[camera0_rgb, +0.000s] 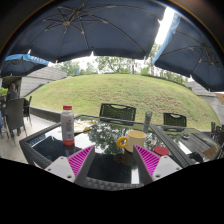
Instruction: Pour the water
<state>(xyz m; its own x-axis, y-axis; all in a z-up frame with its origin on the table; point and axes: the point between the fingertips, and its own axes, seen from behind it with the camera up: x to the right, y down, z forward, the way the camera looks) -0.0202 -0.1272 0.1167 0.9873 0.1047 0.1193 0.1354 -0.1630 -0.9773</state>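
1. The gripper (114,160) holds nothing. Its two fingers stand apart, and the pink pads (80,160) face each other across an empty gap.
2. Just beyond the fingers lies a dark glass table (45,152) with a pale frame. Nothing rests on the glass directly between the fingertips.
3. The bottle (68,126) stands upright on the table, ahead of the left finger and to the far left of it, well apart from both pads. It has a red cap, a pale body and a red band near the base.
4. Handling judgement: the bottle appears to be thin plastic. It is likely light, somewhat slippery, and liable to buckle under a hard squeeze. The recommended hold is across the middle of the body, below the cap, with both pads square to the wall.
5. A yellow cup (135,138) stands ahead of the gap, slightly right. It is the probable receiver for the water; whether it holds anything cannot be told.
6. A small potted plant (103,133) stands between bottle and cup. Its leaves may obstruct a sideways pass toward the cup.
7. Small items lie on the table's right side (190,150); their identity is unclear.
8. Dark chairs (117,113) stand at the far side. Umbrellas (85,25) hang overhead, with a grass slope (120,88) beyond.
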